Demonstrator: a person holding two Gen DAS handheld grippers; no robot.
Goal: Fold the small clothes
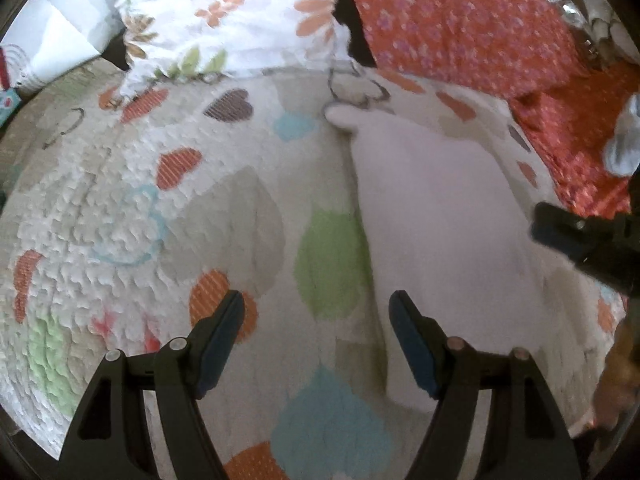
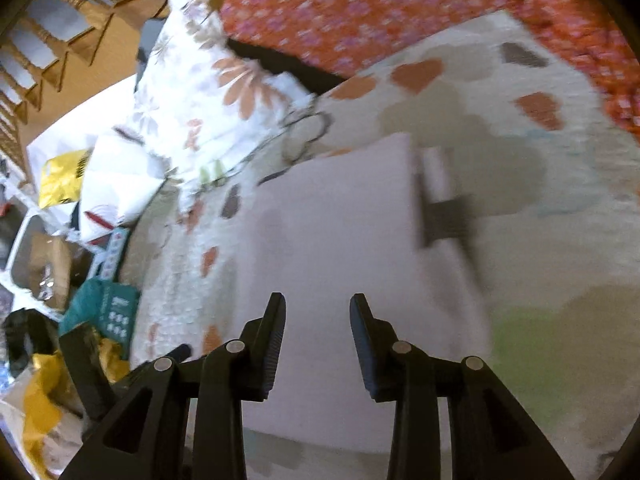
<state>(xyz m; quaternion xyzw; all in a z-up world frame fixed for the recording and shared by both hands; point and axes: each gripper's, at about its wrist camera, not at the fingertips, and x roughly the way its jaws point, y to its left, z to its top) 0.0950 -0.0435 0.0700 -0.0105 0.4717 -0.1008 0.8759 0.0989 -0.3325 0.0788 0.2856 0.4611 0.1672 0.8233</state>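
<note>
A small garment point(image 1: 432, 216) lies flat on the quilt point(image 1: 120, 208) ahead and to the right of my left gripper point(image 1: 316, 320), directly under my right gripper point(image 2: 318, 320), with two pillows point(image 1: 224, 20) behind it.

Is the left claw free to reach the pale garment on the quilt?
Probably yes: the left claw is open, and the garment lies flat just ahead to its right with nothing between.
</note>
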